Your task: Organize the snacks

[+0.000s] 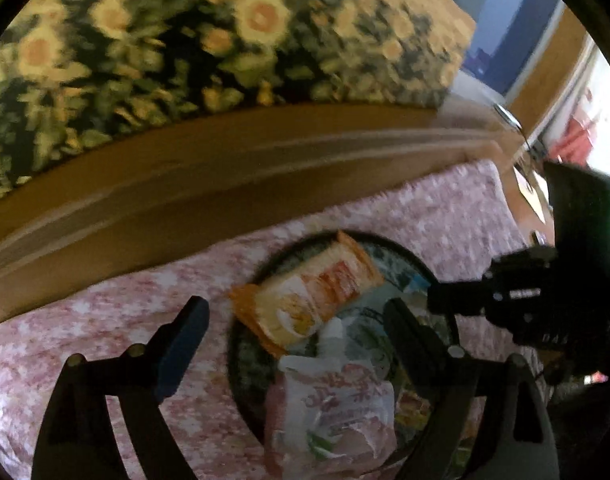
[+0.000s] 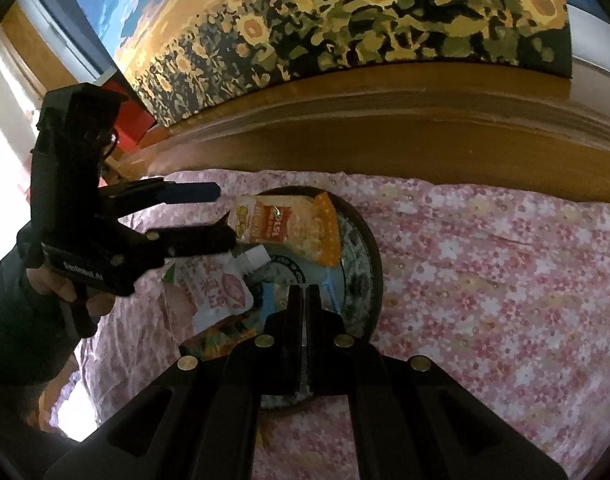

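A round dark-rimmed patterned plate (image 1: pixel 241 364) (image 2: pixel 365 240) lies on a pink floral cloth. On it lie an orange snack packet (image 1: pixel 305 296) (image 2: pixel 289 228), a pink-and-white snack pouch (image 1: pixel 333 412) (image 2: pixel 213 292) and smaller packets, partly hidden. My left gripper (image 1: pixel 297 320) (image 2: pixel 221 216) is open and empty, its fingers either side of the orange packet, above the plate. My right gripper (image 2: pixel 303 292) is shut with nothing seen between its fingers, over the plate's near side. It also shows in the left wrist view (image 1: pixel 437 296) at the plate's right edge.
A wooden headboard (image 2: pixel 385 128) runs along the back of the pink floral cloth (image 2: pixel 485 280). A sunflower painting (image 2: pixel 345 20) stands above it. A red box (image 2: pixel 125 120) sits at the far left. A person's hand holds the left gripper.
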The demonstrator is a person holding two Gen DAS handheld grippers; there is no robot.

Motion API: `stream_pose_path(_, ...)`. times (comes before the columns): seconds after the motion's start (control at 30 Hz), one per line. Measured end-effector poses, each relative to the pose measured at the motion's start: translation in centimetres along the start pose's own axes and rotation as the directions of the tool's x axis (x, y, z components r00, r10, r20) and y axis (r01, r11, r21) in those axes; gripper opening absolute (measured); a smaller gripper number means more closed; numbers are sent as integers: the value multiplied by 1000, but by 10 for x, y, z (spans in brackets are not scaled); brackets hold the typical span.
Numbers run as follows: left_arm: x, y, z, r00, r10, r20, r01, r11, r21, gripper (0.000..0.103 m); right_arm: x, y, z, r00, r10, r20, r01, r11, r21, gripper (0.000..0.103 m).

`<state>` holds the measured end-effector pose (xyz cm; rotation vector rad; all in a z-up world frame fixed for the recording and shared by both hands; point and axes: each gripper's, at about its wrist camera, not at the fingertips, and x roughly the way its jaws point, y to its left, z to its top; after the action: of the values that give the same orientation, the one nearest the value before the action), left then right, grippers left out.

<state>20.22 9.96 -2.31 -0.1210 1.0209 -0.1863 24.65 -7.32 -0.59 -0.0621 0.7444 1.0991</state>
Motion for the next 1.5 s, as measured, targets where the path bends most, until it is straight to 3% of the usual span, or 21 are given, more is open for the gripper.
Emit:
stream_pose_path(0.2,-22,10,0,997,63,48,-60,997,-45,92,8,12,17,999,35,22,-35,999,-28,3)
stream_pose_path(0.33,-32,19,-10,994,91,56,-85,992,-88,92,22,20,15,1000,17,-20,-18,998,-66,3)
stream_pose_path(0.5,-38,18,-20,993,93,77,-82,988,-133,92,24,16,14,1000,15,2,-15,999,-29,4)
stream_pose_path(0.57,-38,15,-24,993,96,73,-85,987,-140,92,22,17,14,1000,-4,5,4,999,-35,15)
stream_pose_path(0.63,-40,12,-27,992,100,75,-88,986,-141,92,20,15,14,1000,-11,10,11,1000,-24,34)
stream_pose_path(0.77,-43,8,-32,990,116,79,-102,982,-156,92,11,13,12,1000,-10,14,10,1000,-6,50)
stream_pose_path(0.83,-45,9,-34,989,121,80,-106,980,-167,92,5,14,10,1000,-11,18,11,1000,-11,63)
stream_pose_path(0.9,-47,7,-34,988,128,81,-113,978,-175,92,1,17,9,999,-15,31,16,1000,-18,67)
stream_pose_path(1.23,-63,-8,-44,983,158,97,-138,973,-187,92,-27,29,4,996,-21,84,25,998,-49,71)
stream_pose_path(1.5,-76,-25,-53,977,180,112,-158,971,-181,92,-61,44,-6,984,-11,179,26,996,-81,71)
